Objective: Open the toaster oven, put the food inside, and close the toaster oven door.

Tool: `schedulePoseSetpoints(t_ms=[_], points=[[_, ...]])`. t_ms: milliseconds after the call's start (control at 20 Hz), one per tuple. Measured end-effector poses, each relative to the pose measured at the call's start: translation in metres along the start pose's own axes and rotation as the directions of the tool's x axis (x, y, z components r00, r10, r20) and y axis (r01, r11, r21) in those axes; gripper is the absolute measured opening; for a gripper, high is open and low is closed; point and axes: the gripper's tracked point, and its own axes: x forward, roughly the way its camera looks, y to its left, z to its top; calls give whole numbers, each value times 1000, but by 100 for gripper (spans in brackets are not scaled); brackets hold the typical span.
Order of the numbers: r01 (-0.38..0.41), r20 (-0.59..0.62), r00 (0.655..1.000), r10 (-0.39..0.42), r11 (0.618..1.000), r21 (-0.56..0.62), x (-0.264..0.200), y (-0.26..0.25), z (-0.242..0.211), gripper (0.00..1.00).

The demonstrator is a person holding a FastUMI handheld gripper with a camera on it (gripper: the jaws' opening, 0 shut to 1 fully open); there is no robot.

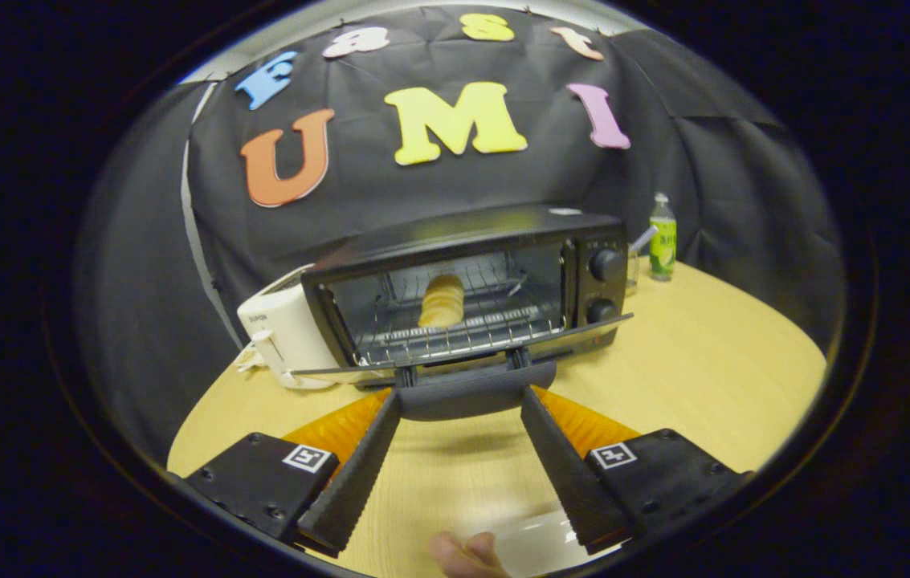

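My claw (460, 401) is spread open, fingertips flanking the door handle (475, 393) without clamping it; the bread (442, 302) sits on the rack beyond, inside the toaster oven (471, 281); lifting off-centre, I judge, could let the door (463, 360) slip and drop.

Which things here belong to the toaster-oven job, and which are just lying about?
Part of the job: toaster oven, its door folded down, door handle between the tips of the open gripper, food on the rack inside.

Lying about: white toaster, green bottle, white plate.
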Motion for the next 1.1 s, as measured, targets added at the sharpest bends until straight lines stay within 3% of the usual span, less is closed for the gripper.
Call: schedulePoseSetpoints(t_ms=[250, 550, 800, 1000, 1100], points=[[-32, 129, 991, 47, 993, -115, 0, 9, 37, 100], [-41, 123, 991, 57, 991, -126, -46, 11, 46, 100], [13, 148, 989, 13, 985, -170, -92, -2, 66, 100], [-16, 188, 981, 40, 992, -129, -132, 1, 91, 100], [-1, 168, 986, 16, 996, -85, -151, -9, 96, 100]])
